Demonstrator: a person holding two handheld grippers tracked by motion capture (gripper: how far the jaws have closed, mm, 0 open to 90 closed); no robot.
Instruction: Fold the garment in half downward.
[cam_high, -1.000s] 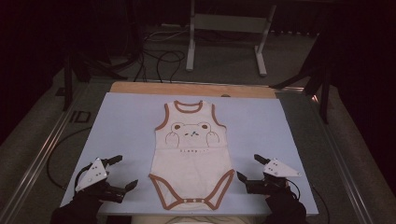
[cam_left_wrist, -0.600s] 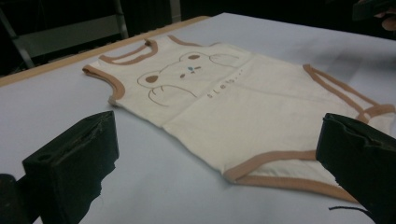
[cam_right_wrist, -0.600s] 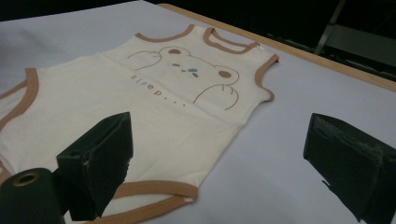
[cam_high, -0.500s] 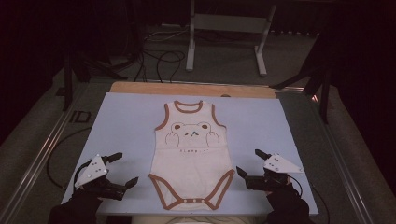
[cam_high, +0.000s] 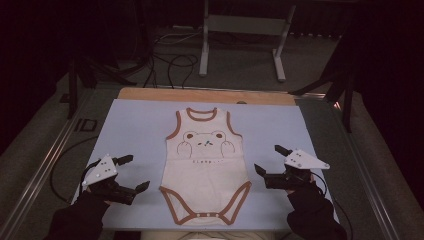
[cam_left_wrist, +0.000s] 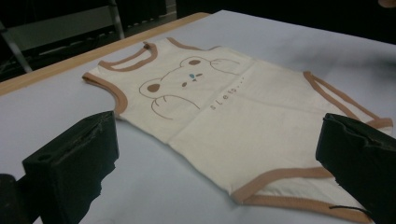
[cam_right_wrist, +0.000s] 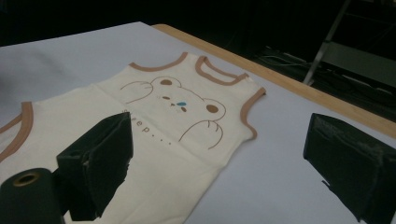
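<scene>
Since approx 1 s ago: L gripper (cam_high: 136, 172) and R gripper (cam_high: 267, 158) both crept fwd along the flanks of the onesie (cam_high: 207, 170), R a bit more than L; no change in jaw spread, no contact yet. Onesie itself unmoved, flat, face up, bear print showing, neck away from the person, crotch w/ snaps (cam_high: 207, 215) nearest. Jaws on both wide apart, holding nothing; in both gripper views seen framing bare cloth and mat (cam_high: 135, 125), not pinching either. L now just off the onesie's left leg curve, R just off its right hip, tips pointed inward at the cloth. Probably means approach phase for a two-sided grab of the side edges, likely a fold or lift, not started. Edges: brown trim (cam_high: 175, 210) round the leg openings, armholes and neck makes the outline easy to read; side seams plain cream, lying tight to the mat, so would need a low, flat entry to get a jaw under. In the left gripper view, lower trim slightly raised near the leg opening, prob. the easiest bite. Room: wide bare mat on both sides of the onesie, more beyond its neck up to the wood strip (cam_high: 200, 95); nothing else lying near it. Least room on the crotch side, close to the mat's near edge and the person. Past the wood strip, well clear of the onesie: stand (cam_high: 242, 30) and cables (cam_high: 170, 60) on the floor, no bearing on moves.
</scene>
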